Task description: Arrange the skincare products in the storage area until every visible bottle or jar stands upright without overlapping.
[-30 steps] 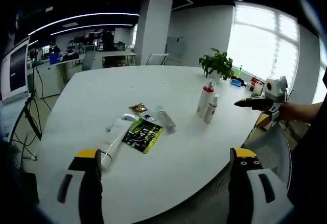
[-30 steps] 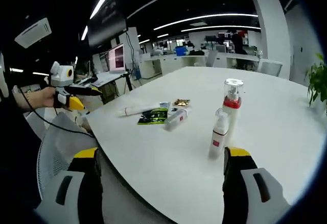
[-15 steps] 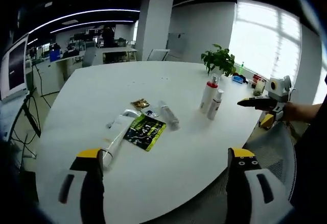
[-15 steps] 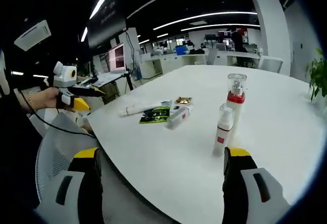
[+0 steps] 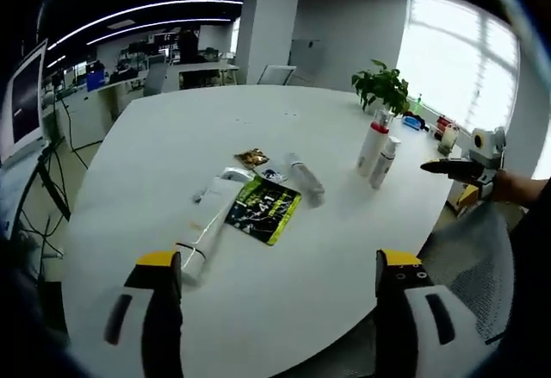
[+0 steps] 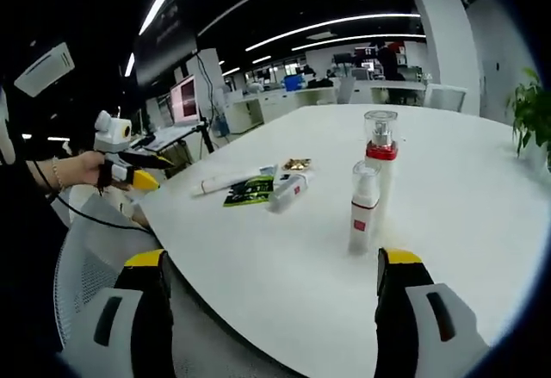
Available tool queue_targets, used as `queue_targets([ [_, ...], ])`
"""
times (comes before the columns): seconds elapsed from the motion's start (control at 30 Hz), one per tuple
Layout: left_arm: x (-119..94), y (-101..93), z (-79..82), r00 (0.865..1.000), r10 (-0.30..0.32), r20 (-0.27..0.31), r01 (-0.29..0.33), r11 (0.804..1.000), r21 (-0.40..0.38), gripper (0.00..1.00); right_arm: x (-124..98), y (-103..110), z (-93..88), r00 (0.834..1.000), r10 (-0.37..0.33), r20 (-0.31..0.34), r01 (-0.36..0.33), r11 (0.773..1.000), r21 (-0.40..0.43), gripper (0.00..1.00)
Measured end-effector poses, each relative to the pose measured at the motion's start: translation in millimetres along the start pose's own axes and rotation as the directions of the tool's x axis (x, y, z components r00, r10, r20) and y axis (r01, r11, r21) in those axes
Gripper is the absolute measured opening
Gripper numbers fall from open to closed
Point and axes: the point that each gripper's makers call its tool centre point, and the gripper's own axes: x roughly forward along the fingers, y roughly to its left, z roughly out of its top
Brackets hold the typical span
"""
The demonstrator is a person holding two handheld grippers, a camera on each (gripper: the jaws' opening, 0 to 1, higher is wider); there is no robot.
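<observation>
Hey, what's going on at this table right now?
A person holds a gripper in each hand at the edge of a white table, and neither one is touching anything yet. The left gripper and right gripper are both open, short of the products. Two bottles stand upright side by side. A long white tube, a smaller tube and a green sachet lie flat in a loose cluster, so the tidying is not yet done.

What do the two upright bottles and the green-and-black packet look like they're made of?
Taller bottle: likely plastic, white body, red collar, see-through cap. Shorter bottle: likely plastic, matte white with a small red label. Packet: probably thin printed foil or plastic film, since it lies flat.
</observation>
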Motion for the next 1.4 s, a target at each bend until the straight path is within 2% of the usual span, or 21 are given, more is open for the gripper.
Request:
queue_targets([
  [0.13, 10, 12.5, -0.3, 0.999, 0.010, -0.031, -0.010, 1.000, 0.007, 0.81, 5, 2, -3.7, 1.000, 0.002, -0.012, -0.002, 1.000, 0.015, 1.00],
  [0.3, 23, 28.6, 3.3, 0.999, 0.023, -0.036, -0.022, 1.000, 0.014, 0.75, 7, 1, -6.9, 0.999, 0.001, -0.037, -0.001, 1.000, 0.014, 1.00],
  [0.5, 40, 48.1, -0.6, 0.997, 0.023, -0.070, -0.022, 1.000, 0.022, 0.72, 10, -3, -5.6, 0.999, -0.008, -0.044, 0.009, 1.000, 0.024, 1.00],
  [0.83, 52, 62.2, -8.8, 0.993, 0.025, -0.118, -0.021, 0.999, 0.031, 0.66, 18, -1, -11.3, 0.997, 0.005, -0.082, -0.003, 1.000, 0.022, 1.00],
  [1.0, 63, 73.4, -15.9, 0.983, 0.032, -0.180, -0.017, 0.996, 0.082, 0.62, 22, 4, -11.6, 0.995, 0.017, -0.100, -0.015, 1.000, 0.020, 1.00],
  [1.27, 79, 80.8, -15.7, 0.967, 0.006, -0.253, 0.027, 0.992, 0.126, 0.54, 27, 7, -13.1, 0.992, 0.032, -0.123, -0.030, 0.999, 0.017, 1.00],
  [1.33, 81, 80.9, -16.4, 0.962, -0.001, -0.273, 0.038, 0.991, 0.131, 0.51, 28, 7, -13.5, 0.991, 0.034, -0.127, -0.033, 0.999, 0.015, 1.00],
  [1.4, 86, 80.9, -18.7, 0.948, -0.008, -0.317, 0.059, 0.987, 0.152, 0.50, 30, 6, -13.7, 0.990, 0.041, -0.134, -0.039, 0.999, 0.018, 1.00],
])
